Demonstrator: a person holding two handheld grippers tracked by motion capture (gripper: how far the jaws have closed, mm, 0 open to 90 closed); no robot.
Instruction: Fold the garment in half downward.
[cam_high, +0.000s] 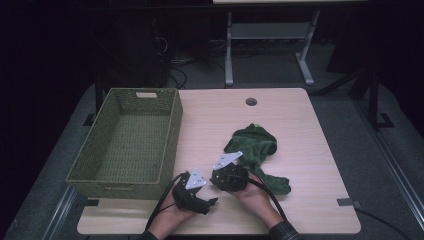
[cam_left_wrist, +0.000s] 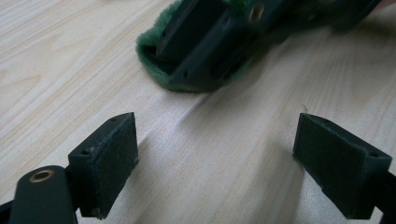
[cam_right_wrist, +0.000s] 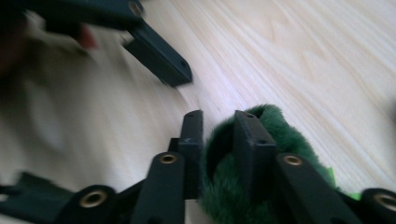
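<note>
A green fluffy cloth (cam_high: 255, 142) lies crumpled on the wooden table (cam_high: 310, 210), right of the middle. My right gripper (cam_high: 223, 184) sits at its near left end. In the right gripper view its jaws (cam_right_wrist: 219, 140) stand close together with a fold of the green cloth (cam_right_wrist: 280, 130) pinched between the pads. My left gripper (cam_high: 210, 200) rests low beside it near the front edge. In the left gripper view it stands wide open (cam_left_wrist: 215, 154) over bare wood, facing the right gripper (cam_left_wrist: 205, 56) and the cloth's edge (cam_left_wrist: 152, 65).
A green woven basket (cam_high: 170, 135) with nothing inside stands along the table's left side. A round cable hole (cam_high: 251, 101) sits near the far edge. Beyond the table are a dark floor and the metal legs of another desk (cam_high: 229, 55).
</note>
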